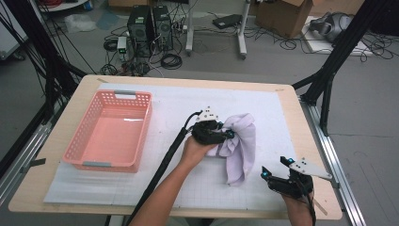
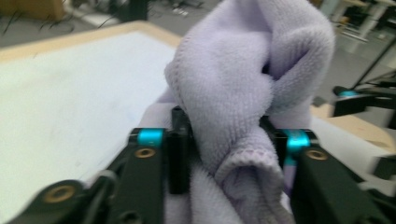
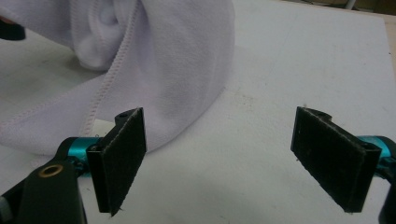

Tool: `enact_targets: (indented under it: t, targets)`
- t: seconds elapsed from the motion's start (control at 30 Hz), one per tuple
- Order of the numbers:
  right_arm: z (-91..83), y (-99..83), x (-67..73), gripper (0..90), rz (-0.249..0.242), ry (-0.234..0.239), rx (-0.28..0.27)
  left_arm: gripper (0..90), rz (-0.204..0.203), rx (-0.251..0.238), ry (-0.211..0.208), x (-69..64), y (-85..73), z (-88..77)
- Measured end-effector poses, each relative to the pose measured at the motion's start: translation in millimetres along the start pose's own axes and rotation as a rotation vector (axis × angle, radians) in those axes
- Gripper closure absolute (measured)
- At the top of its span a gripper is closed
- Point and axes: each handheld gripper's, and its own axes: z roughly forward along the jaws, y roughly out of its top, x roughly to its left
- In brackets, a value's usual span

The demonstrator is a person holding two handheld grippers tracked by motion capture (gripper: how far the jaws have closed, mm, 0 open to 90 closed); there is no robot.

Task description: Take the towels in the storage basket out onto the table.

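A lilac towel (image 1: pixel 240 141) lies bunched on the white gridded mat (image 1: pixel 179 108) right of centre, one end trailing toward the front. My left gripper (image 1: pixel 229 134) sits at its left side, low on the mat. In the left gripper view, a thick fold of the towel (image 2: pixel 233 84) stands between the spread jaws of the left gripper (image 2: pixel 229 144), loose rather than pinched. My right gripper (image 1: pixel 274 166) rests near the front right corner. In its own view the right gripper (image 3: pixel 219 154) is wide open with bare mat between the pads, and the towel (image 3: pixel 163 60) lies just beyond its left pad.
A pink slotted basket (image 1: pixel 113 165) stands on the left part of the mat with nothing in it. The wooden table (image 1: pixel 301 122) ends close to the right of my right hand. Black frame posts, computers and cables stand on the floor beyond the far edge.
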Motion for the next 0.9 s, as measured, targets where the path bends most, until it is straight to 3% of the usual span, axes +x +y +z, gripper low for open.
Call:
enact_targets:
  t: [0.03, 0.07, 0.13, 0.2, 0.3, 0.4, 0.53, 0.67, 0.77, 0.9]
  targets:
    - [-0.2, -0.2, -0.2, 16.8, 0.001, 0.000, 0.002, 38.3, -0.035, 0.001, 0.030, 2.8, -0.3, 0.2]
    - [-0.4, -0.7, -1.4, 16.8, -0.002, 0.001, 0.004, 24.5, -0.036, 0.001, 0.053, 3.2, 0.7, -1.3]
    - [-0.3, -1.0, -1.9, 16.9, 0.001, -0.001, 0.006, 22.7, -0.005, 0.020, 0.095, 1.8, 4.6, -8.0]
    - [0.0, -1.8, -3.5, 16.9, 0.005, -0.002, 0.011, 17.4, 0.020, 0.002, 0.099, 0.8, 9.3, -22.0]
    - [-0.3, -1.3, -4.0, 16.9, 0.002, -0.005, 0.008, 17.0, 0.075, -0.112, 0.168, -4.2, 7.6, -50.4]
    - [0.1, -0.6, -2.0, 16.9, 0.001, -0.003, 0.008, 17.1, 0.082, -0.152, 0.186, -3.3, 1.1, -77.6]
    - [3.3, 0.7, 1.8, 16.9, -0.010, 0.002, 0.013, 17.1, 0.089, -0.152, 0.204, -1.0, -12.4, -102.1]
    - [4.7, 1.6, 3.5, 16.9, -0.012, 0.005, 0.013, 17.0, 0.097, -0.178, 0.202, -1.6, -37.7, -124.9]
    - [5.8, 1.6, 3.0, 16.9, -0.012, 0.006, 0.015, 17.1, 0.116, -0.166, 0.196, -2.6, -48.4, -131.2]
    - [5.5, 2.5, 3.8, 16.9, -0.010, 0.008, 0.014, 17.2, 0.104, -0.163, 0.198, -3.8, -56.1, -133.4]
